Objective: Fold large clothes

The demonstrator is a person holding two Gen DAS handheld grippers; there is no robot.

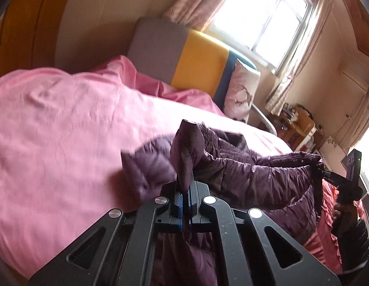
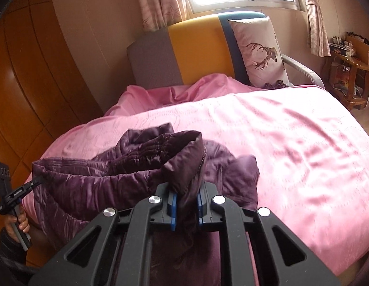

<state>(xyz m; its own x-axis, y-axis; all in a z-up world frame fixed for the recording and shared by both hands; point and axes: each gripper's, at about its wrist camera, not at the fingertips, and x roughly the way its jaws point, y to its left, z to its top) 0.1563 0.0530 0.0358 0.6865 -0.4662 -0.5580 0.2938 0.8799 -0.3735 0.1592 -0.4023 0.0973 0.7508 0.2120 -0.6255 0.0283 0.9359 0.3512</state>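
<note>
A dark purple quilted jacket (image 1: 244, 169) hangs stretched between my two grippers above the pink bed (image 1: 65, 131). My left gripper (image 1: 185, 190) is shut on one edge of the jacket. It also shows at the left in the right wrist view (image 2: 38, 181), pinching the fabric. My right gripper (image 2: 186, 195) is shut on another edge of the jacket (image 2: 127, 166). It shows at the right in the left wrist view (image 1: 323, 171). The lower jacket droops below both grippers, partly hidden.
The pink bedspread (image 2: 279, 138) covers the bed. A grey, yellow and blue headboard (image 2: 194, 50) stands at the back with a deer-print pillow (image 2: 258, 52). A wooden wardrobe (image 2: 29, 83) is on the left, a wooden side table (image 2: 351, 71) on the right.
</note>
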